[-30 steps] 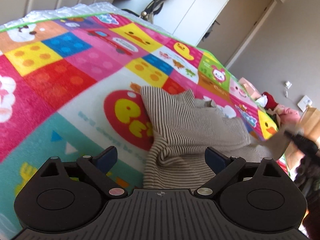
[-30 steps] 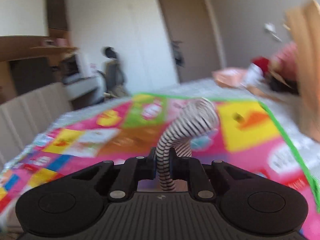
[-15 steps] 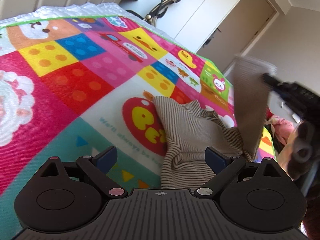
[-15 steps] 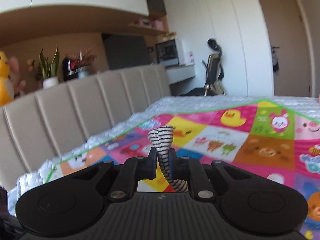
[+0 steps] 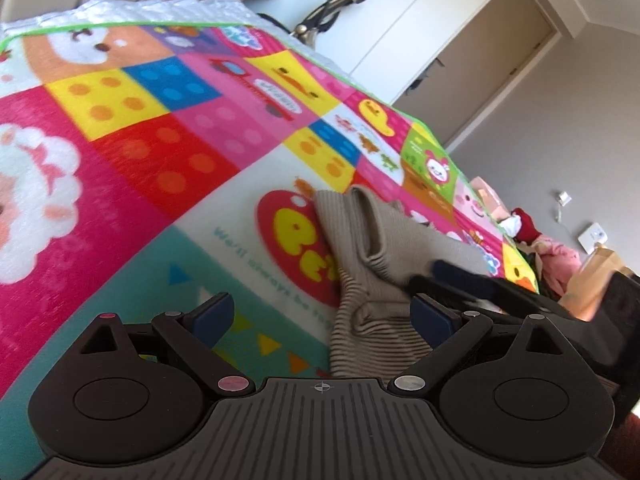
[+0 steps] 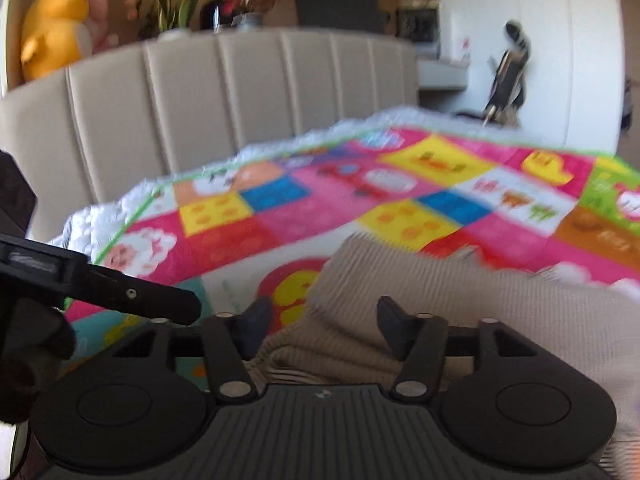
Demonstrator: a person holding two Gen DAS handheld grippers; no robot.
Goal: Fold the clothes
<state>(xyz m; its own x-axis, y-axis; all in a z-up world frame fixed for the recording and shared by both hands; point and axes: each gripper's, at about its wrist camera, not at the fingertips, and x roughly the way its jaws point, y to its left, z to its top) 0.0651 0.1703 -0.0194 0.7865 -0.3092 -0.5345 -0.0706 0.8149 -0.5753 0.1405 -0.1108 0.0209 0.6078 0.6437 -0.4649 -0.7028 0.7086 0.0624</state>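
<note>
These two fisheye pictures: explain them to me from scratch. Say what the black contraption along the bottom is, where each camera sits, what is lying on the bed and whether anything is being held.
There is no robot here. A person carries a two-fingered clamp in each hand, and each one has a wide-angle camera that looks forward along its fingers. That is why a black body fills the bottom of both pictures.

The left wrist view shows the left hand-held gripper, its blue-padded fingers spread wide and empty. The right wrist view shows the right hand-held gripper, also open with nothing between its fingers.

Each tool also shows in the other's picture, as a dark shape at the edge.

On the bed lies a colourful cartoon play mat. On the mat sits a beige striped garment, partly folded over itself and bunched. Nothing is gripped at this moment; the garment rests on the mat.
</note>
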